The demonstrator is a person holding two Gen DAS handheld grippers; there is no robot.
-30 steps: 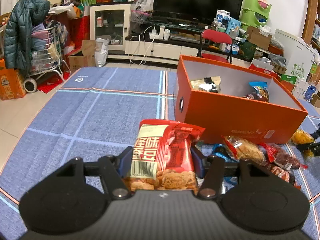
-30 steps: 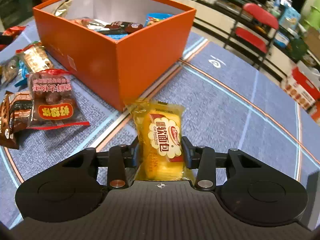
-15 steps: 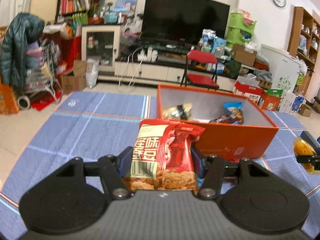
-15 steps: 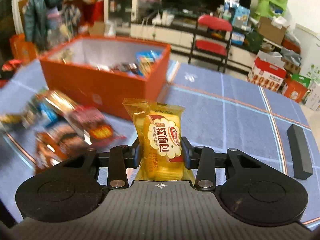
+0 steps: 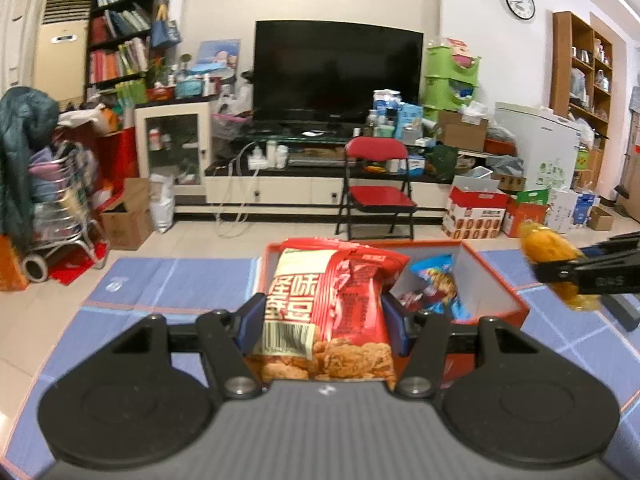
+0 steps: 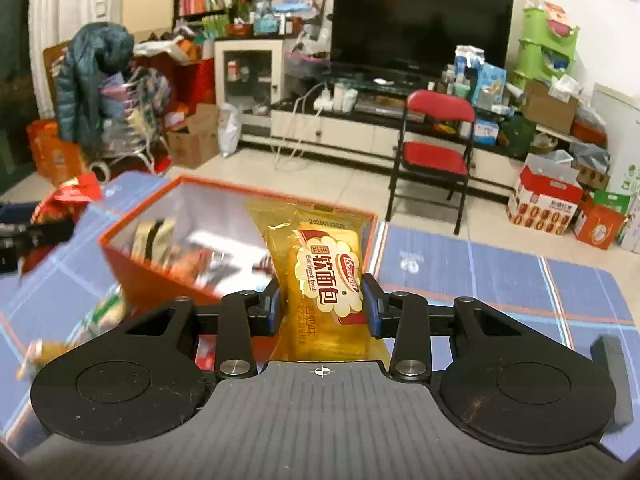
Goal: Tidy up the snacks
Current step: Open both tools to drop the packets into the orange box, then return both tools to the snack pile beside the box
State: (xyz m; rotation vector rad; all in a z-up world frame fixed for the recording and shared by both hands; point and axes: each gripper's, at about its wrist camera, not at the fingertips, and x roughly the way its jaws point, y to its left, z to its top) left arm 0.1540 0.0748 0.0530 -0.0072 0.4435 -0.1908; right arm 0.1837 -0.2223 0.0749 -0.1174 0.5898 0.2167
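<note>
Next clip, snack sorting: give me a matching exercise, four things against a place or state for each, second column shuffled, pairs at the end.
Things:
1. red snack bag
2. yellow bread packet
3. orange box
4. red folding chair

Places or states:
A. open, some snacks inside
B. clamped in the right claw
C. on the floor before the TV stand
D. clamped in the left claw

Pairs: 1-D, 2-B, 3-A, 4-C

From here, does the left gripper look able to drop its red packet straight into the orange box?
Probably yes. The left gripper is shut on the red snack packet, and the orange box lies open-topped just ahead with no lid. The right gripper with its yellow bread packet hangs off to the side, not over the box.
</note>
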